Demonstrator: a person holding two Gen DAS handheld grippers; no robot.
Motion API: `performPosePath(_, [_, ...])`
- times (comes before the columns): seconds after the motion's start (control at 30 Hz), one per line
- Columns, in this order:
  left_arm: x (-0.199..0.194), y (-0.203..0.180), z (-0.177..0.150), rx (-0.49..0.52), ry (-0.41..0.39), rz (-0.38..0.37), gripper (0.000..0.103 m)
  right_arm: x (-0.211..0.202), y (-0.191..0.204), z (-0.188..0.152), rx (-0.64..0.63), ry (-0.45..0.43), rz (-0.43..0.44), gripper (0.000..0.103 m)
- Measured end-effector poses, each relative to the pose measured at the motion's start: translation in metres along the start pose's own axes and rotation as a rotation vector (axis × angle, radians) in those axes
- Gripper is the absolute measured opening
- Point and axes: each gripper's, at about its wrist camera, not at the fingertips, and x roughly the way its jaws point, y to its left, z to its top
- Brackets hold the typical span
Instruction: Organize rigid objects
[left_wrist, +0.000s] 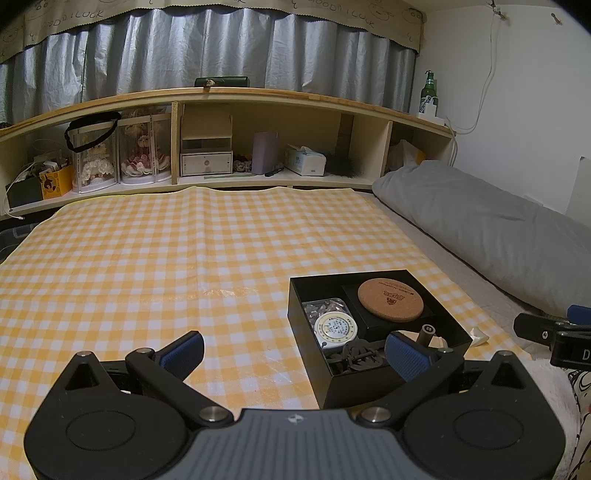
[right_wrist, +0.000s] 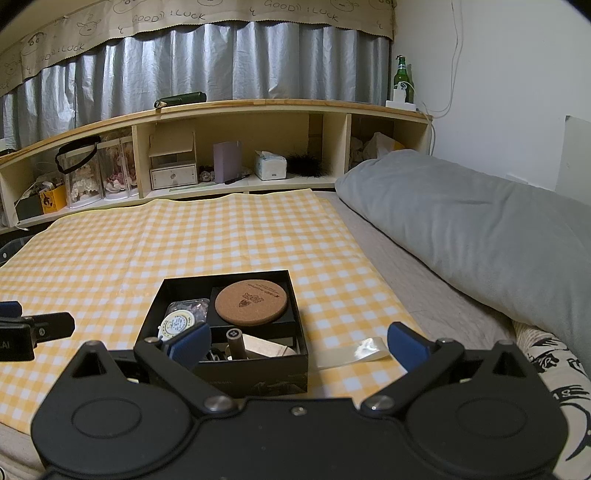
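An open black box (left_wrist: 308, 295) (right_wrist: 295, 291) sits on the yellow checked cloth (left_wrist: 147, 258) (right_wrist: 184, 236). Inside lie a round cork coaster (left_wrist: 390, 298) (right_wrist: 251, 302) on a black inner case, a white round tape measure (left_wrist: 335, 328) (right_wrist: 176, 324), a clear bag of small pieces (left_wrist: 325, 305), a dark cylinder (left_wrist: 427, 332) (right_wrist: 235, 341) and black tangled parts (left_wrist: 354, 356). My left gripper (left_wrist: 295, 354) is open and empty, just before the box's near left corner. My right gripper (right_wrist: 297, 345) is open and empty, astride the box's near right corner.
A grey pillow (left_wrist: 491, 225) (right_wrist: 472, 221) lies along the right. A clear plastic strip (right_wrist: 354, 352) rests on the cloth beside the box. Behind stands a wooden shelf (left_wrist: 229, 94) (right_wrist: 258, 107) with doll cases, a tissue pack and a green bottle (left_wrist: 428, 92).
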Motion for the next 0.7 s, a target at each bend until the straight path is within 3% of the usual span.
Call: performPosePath(0.7, [0.0001,-0.0011,-0.0004,0.005,0.0,-0.001,0.103,-0.0002,0.0002,0.0003,0.0,0.001,-0.001,0.103])
